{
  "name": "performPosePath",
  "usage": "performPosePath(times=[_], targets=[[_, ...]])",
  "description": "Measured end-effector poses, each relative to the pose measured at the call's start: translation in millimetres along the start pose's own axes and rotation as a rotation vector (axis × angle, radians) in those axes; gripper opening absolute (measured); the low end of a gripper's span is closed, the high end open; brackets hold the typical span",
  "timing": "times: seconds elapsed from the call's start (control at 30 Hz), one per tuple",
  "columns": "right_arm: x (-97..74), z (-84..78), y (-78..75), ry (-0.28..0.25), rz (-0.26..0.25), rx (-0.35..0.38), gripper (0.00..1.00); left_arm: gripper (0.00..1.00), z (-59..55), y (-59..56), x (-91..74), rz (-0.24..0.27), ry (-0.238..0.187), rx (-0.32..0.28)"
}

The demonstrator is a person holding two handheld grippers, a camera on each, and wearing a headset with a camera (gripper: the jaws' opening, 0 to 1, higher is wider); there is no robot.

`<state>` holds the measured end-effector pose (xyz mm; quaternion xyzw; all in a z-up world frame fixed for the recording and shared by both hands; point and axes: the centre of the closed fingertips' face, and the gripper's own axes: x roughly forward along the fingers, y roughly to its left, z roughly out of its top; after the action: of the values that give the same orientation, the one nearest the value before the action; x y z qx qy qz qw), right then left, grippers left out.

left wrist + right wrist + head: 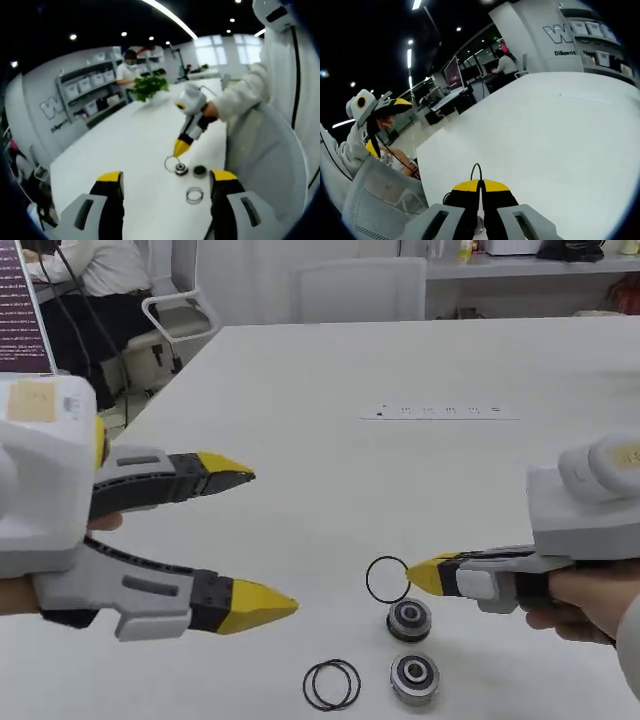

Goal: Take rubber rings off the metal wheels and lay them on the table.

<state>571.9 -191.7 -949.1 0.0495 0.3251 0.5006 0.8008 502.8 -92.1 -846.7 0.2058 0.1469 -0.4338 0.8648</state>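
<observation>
right claw (415, 575) clenched on a ring (387, 580); ring juts from the yellow tips, hanging just up-left of a wheel (409, 620); touching it or not, cannot tell; in the right gripper view the ring shows as a thin black arc (476, 172) pinched between shut jaws; second wheel (414, 678) just beside the first on the bench (330, 390); two loose rings (332, 685) lie flat, overlapped, left of the second wheel; left claw (272, 542) released, jaws wide apart, holding nothing, well left of the wheels; wall lettering (565, 52) reads "diligent" under big letters starting "w"; printed strip (440, 412) on bench, too small to read
</observation>
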Motion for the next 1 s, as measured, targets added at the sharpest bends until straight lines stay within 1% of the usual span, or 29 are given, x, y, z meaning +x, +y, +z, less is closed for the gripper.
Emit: performPosePath(times=[0.17, 0.23, 0.37, 0.47, 0.63, 0.73, 0.77, 0.83, 0.9, 1.0], targets=[[-0.3, 1.9, 5.3, -0.006, 0.015, -0.002, 0.00, 0.72, -13.2, -2.7, -18.0, 0.054, 0.006, -0.051], [-0.7, 2.7, 7.4, -0.010, 0.020, -0.002, 0.00, 0.73, -18.2, -6.0, -22.4, 0.064, 0.008, -0.066], [-1.6, 4.3, 11.0, -0.016, 0.030, 0.000, 0.00, 0.73, -30.0, -12.8, -27.5, 0.082, 0.022, -0.100], [-2.1, 6.5, 13.1, -0.023, 0.036, 0.001, 0.00, 0.74, -35.8, -16.9, -28.8, 0.091, 0.021, -0.129], [-3.1, 10.1, 17.0, -0.036, 0.047, 0.007, 0.00, 0.74, -45.1, -30.1, -24.2, 0.089, 0.017, -0.178], [-3.7, 12.2, 19.8, -0.043, 0.055, 0.012, 0.00, 0.74, -52.0, -39.1, -17.9, 0.071, 0.028, -0.206], [-3.9, 12.7, 20.7, -0.045, 0.057, 0.014, 0.00, 0.74, -53.0, -40.3, -16.3, 0.070, 0.030, -0.215], [-4.1, 13.8, 23.3, -0.050, 0.064, 0.017, 0.00, 0.73, -51.9, -42.3, -13.2, 0.065, 0.019, -0.238], [-4.0, 14.7, 26.4, -0.054, 0.074, 0.022, 0.00, 0.75, -51.0, -43.3, -10.1, 0.060, 0.020, -0.238], [-3.2, 15.4, 31.8, -0.056, 0.092, 0.026, 0.00, 0.78, -52.8, -47.0, -5.2, 0.040, 0.037, -0.234]])
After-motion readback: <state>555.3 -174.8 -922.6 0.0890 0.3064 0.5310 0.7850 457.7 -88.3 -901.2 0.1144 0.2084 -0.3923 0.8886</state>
